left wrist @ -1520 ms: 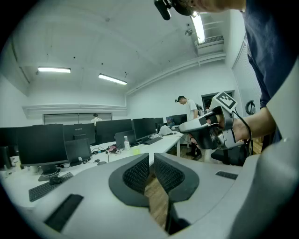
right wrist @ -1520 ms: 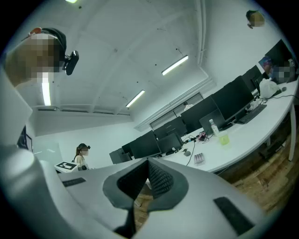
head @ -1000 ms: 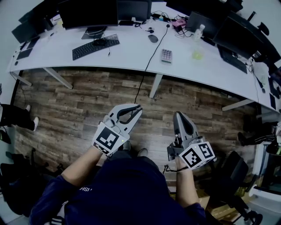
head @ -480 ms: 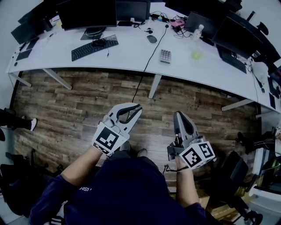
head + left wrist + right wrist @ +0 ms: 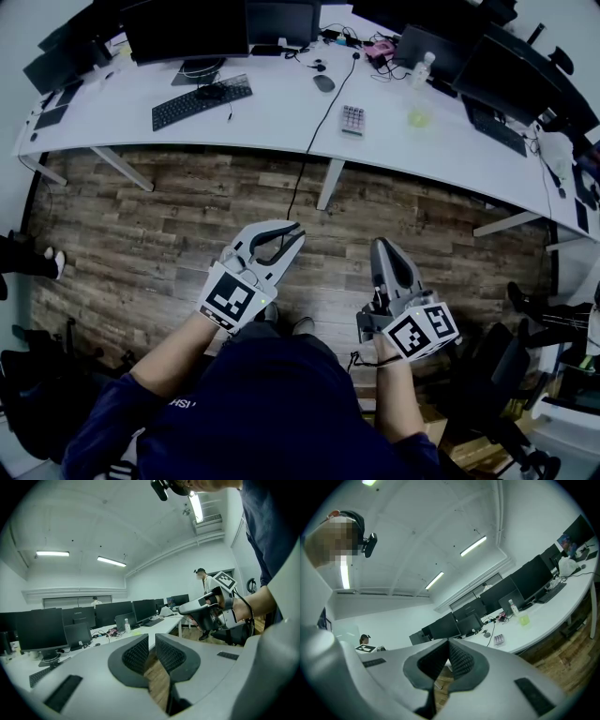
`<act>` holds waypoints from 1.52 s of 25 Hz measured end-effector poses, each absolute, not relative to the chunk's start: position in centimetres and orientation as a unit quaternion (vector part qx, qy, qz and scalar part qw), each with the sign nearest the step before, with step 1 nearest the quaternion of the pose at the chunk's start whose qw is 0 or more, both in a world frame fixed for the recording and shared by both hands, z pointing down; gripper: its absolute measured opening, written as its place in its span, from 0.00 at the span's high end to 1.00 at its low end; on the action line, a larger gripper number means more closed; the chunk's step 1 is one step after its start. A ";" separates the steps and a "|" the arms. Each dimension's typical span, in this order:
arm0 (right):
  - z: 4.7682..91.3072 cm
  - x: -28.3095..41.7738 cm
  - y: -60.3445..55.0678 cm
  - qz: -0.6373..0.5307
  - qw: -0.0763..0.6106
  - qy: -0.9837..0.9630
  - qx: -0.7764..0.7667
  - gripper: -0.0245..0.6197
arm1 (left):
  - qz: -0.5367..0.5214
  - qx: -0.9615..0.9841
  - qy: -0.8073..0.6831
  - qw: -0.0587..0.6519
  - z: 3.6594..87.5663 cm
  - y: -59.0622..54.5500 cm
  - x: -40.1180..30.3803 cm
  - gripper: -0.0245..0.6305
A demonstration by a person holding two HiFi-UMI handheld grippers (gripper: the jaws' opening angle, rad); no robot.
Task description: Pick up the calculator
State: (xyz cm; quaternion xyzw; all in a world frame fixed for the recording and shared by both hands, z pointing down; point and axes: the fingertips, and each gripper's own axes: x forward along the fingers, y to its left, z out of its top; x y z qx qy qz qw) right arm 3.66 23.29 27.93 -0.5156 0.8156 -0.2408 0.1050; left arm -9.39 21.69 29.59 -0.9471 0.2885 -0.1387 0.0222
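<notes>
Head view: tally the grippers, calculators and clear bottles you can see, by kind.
Grippers: 2, the left gripper and the right gripper
Calculator: 1
Bottle: 1
Total: 4

Dim, bluish fisheye views, lit by ceiling strip lights [image 5: 111, 561].

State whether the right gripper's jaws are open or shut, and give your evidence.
Shut. The right gripper, seen in its own view, has its pads meeting at the tips with nothing between them.
</notes>
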 end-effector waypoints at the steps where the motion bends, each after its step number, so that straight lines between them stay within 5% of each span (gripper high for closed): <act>1: 28.0 3.7 23.3 -0.241 0.105 0.815 -0.516 0.95 | -0.139 -0.947 0.288 0.022 29.6 21.7 -9.3 0.87; 38: 28.2 3.9 23.7 -0.243 0.108 0.814 -0.517 0.95 | -0.135 -0.946 0.295 0.020 29.5 21.7 -9.2 0.66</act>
